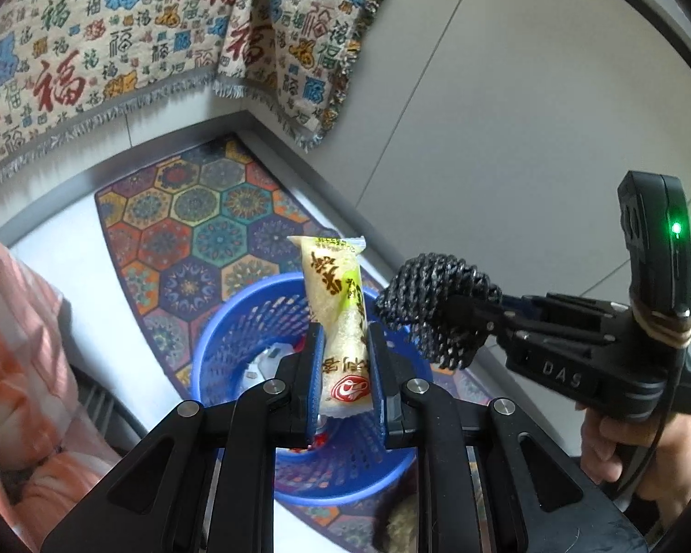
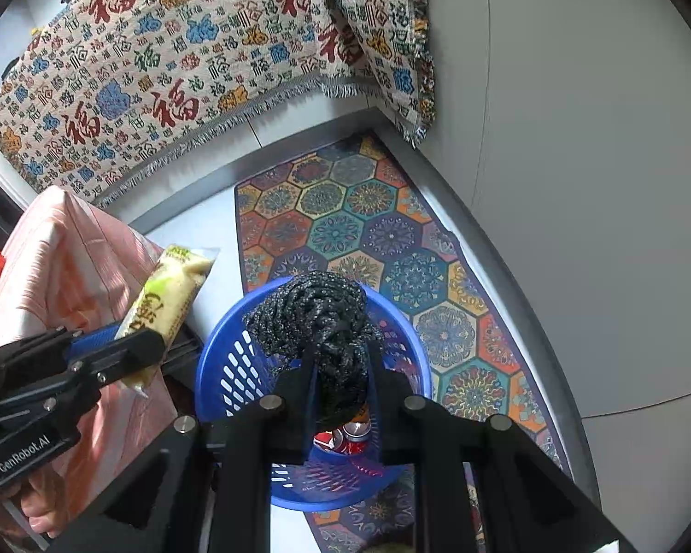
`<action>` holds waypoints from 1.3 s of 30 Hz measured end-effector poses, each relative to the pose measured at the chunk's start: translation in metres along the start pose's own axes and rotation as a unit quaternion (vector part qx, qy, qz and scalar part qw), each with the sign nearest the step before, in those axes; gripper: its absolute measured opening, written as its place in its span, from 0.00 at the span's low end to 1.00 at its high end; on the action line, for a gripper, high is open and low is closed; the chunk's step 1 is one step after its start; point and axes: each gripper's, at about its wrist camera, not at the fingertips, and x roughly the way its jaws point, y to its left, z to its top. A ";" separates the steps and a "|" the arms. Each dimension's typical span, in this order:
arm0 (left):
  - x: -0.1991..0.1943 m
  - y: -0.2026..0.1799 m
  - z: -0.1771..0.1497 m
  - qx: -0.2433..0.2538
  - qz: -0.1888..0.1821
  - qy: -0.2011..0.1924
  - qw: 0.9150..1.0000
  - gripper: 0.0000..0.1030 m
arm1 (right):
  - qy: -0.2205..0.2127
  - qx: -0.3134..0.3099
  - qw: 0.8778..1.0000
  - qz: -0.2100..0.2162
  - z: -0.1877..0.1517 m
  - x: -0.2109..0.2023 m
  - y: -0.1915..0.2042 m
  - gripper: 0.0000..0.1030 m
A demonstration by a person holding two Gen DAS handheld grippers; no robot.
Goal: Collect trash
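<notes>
My left gripper (image 1: 344, 368) hangs over the basket (image 1: 235, 322) with a snack packet (image 1: 341, 318) upright between its 2 fingers. My right gripper (image 2: 341, 382) sits just to the right — also above the basket, clamped on a knitted bundle (image 2: 318, 318). The basket stands on the near end of a rug (image 2: 345, 212), cans (image 2: 350, 435) inside it. Behind the rug hangs a cloth (image 2: 161, 73); a wall (image 2: 576, 184) runs along the rug's right side.

L gripper (image 1: 344, 359) & R gripper (image 2: 341, 382) clamped (both loaded).
</notes>
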 end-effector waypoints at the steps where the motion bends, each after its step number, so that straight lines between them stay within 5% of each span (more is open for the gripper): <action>1: 0.001 0.000 0.000 0.000 -0.001 0.000 1.000 0.18 | 0.002 -0.001 1.000 -0.001 0.000 0.003 0.000 0.20; 5: 0.006 0.002 0.003 -0.003 0.002 -0.001 1.000 0.18 | -0.004 -0.008 1.000 0.001 -0.001 0.007 0.003 0.23; 8: 0.009 0.004 0.004 -0.005 0.005 -0.003 1.000 0.27 | -0.009 -0.010 1.000 0.007 -0.001 0.009 0.003 0.27; 12: 0.007 0.005 0.005 -0.006 0.010 -0.009 1.000 0.37 | -0.013 -0.018 1.000 0.005 -0.002 0.008 0.006 0.48; 17: -0.004 0.010 0.007 -0.015 0.019 -0.023 0.999 0.42 | -0.020 -0.020 1.000 0.006 -0.002 0.002 0.008 0.51; 21: -0.030 0.009 0.007 -0.021 0.013 -0.045 0.999 0.42 | -0.037 -0.017 0.999 0.001 0.000 -0.010 0.010 0.52; 27: -0.110 0.009 -0.009 -0.021 0.018 -0.081 0.996 0.55 | -0.106 -0.053 0.993 -0.024 0.004 -0.053 0.044 0.54; 33: -0.198 0.058 -0.053 -0.056 0.115 -0.096 0.987 0.84 | -0.167 -0.124 0.978 -0.001 -0.006 -0.101 0.120 0.61; 39: -0.249 0.166 -0.117 -0.131 0.237 -0.074 0.960 0.86 | -0.161 -0.223 0.959 0.066 -0.031 -0.124 0.238 0.64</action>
